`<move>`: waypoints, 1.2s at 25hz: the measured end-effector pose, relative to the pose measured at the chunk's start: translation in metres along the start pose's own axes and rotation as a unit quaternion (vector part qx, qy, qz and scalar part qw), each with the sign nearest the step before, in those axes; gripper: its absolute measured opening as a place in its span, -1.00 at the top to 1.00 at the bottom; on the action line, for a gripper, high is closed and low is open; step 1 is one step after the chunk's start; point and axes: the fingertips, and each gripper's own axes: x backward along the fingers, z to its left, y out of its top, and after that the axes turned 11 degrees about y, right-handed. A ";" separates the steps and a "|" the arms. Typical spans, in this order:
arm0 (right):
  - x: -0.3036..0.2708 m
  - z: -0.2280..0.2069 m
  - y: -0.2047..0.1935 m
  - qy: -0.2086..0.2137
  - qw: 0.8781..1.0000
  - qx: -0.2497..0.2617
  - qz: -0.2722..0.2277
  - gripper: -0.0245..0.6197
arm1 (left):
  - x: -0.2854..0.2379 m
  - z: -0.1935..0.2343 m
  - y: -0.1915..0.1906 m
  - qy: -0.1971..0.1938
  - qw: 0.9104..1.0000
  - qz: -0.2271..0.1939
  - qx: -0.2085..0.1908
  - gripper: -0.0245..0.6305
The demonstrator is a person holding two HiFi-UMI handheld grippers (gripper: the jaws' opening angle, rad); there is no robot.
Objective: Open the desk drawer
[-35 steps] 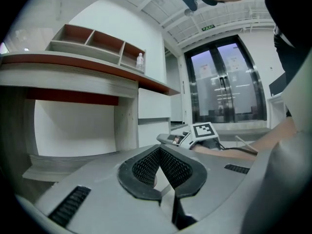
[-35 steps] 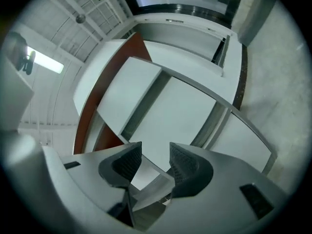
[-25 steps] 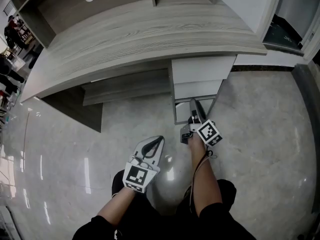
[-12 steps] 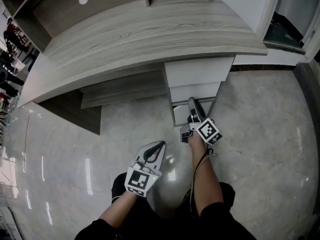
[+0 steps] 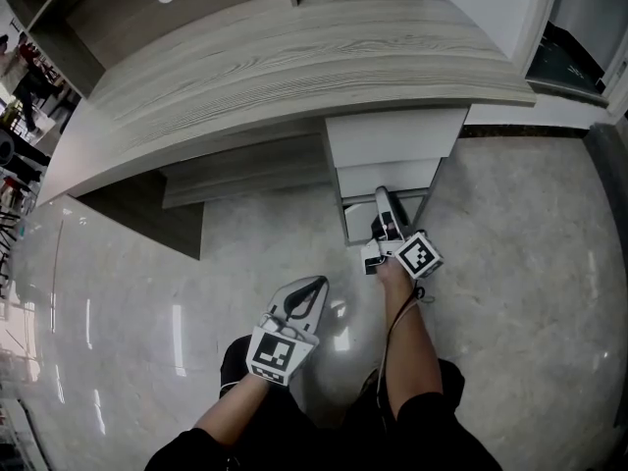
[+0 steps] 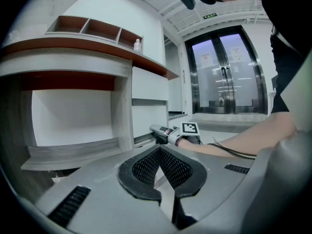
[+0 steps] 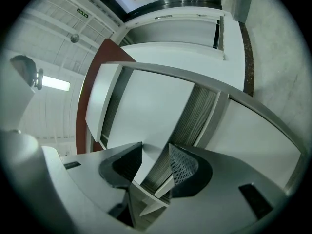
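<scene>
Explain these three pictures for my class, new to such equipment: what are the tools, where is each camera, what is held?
No robot here: a person holds a grey two-jaw gripper in each hand. The head view looks down from the person's head onto a grey wood-grain desk and polished stone floor. The other two cameras ride on the grippers, looking along their jaws. The right gripper reaches under the desk, jaws closed on the edge of a white drawer front. The left gripper hangs above the floor, jaws shut, holding nothing.
</scene>
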 end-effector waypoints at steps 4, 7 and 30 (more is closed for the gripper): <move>0.002 0.000 0.001 0.010 1.000 0.004 -0.003 0.49 | 0.004 0.000 -0.001 0.002 1.000 0.003 -0.002 0.91; 0.006 -0.004 0.000 -0.008 1.000 0.004 0.001 0.53 | 0.005 -0.001 -0.002 0.001 1.000 0.005 -0.003 0.91; 0.036 0.015 -0.007 -0.030 0.999 0.041 0.003 0.67 | 0.019 0.004 -0.008 -0.019 1.000 -0.005 0.012 0.91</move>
